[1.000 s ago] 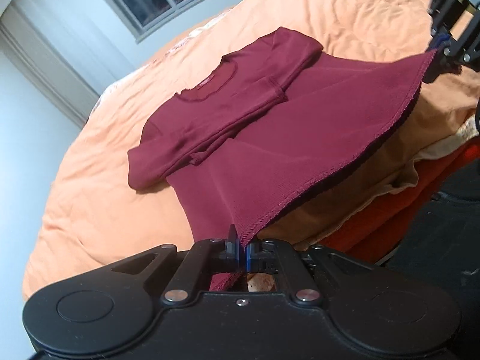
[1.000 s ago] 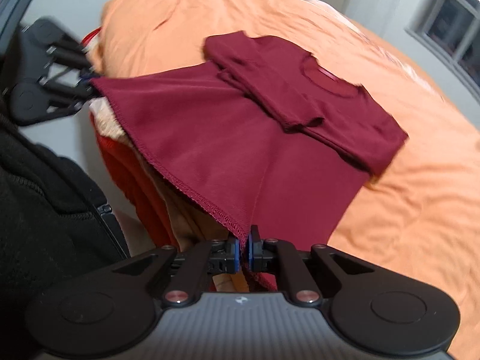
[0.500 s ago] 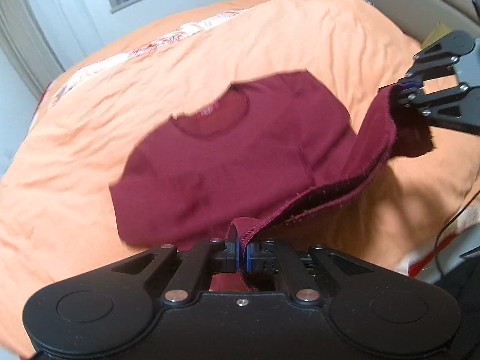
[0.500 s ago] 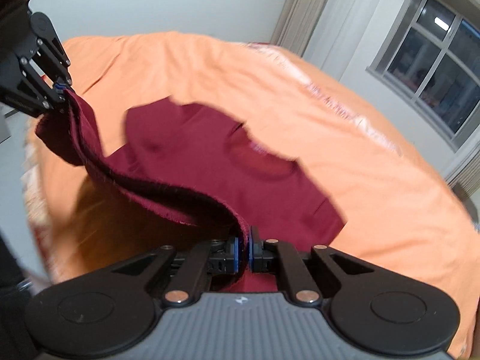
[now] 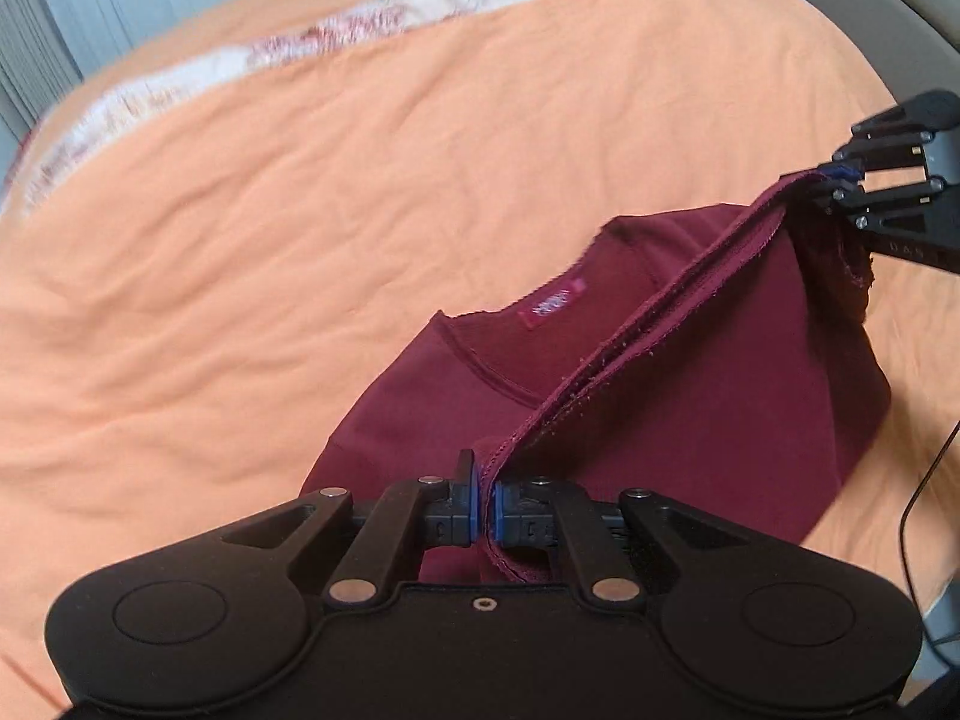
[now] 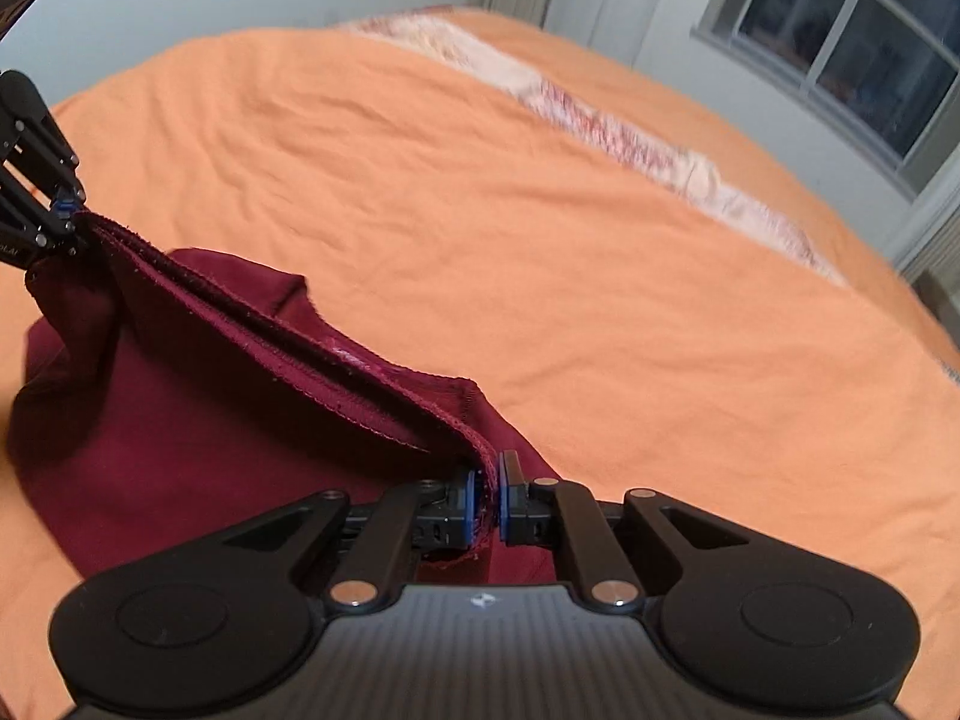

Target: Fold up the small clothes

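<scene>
A small maroon shirt lies on the orange bedspread, its round collar and pink label facing up. My left gripper is shut on one corner of the shirt's bottom hem. My right gripper is shut on the other corner, and it shows at the right edge of the left wrist view too. The hem stretches taut between the two grippers, held above the collar end, so the lower half of the shirt is doubled over the upper half. The sleeves are hidden under the fold.
The orange bedspread spreads wide beyond the shirt, with a pale patterned strip along its far side. A window is on the wall behind. A thin black cable hangs at the bed's right edge.
Both grippers have carried the hem up and forward over the shirt, from the bed's near edge to above the collar. The shirt is now folded in half.
</scene>
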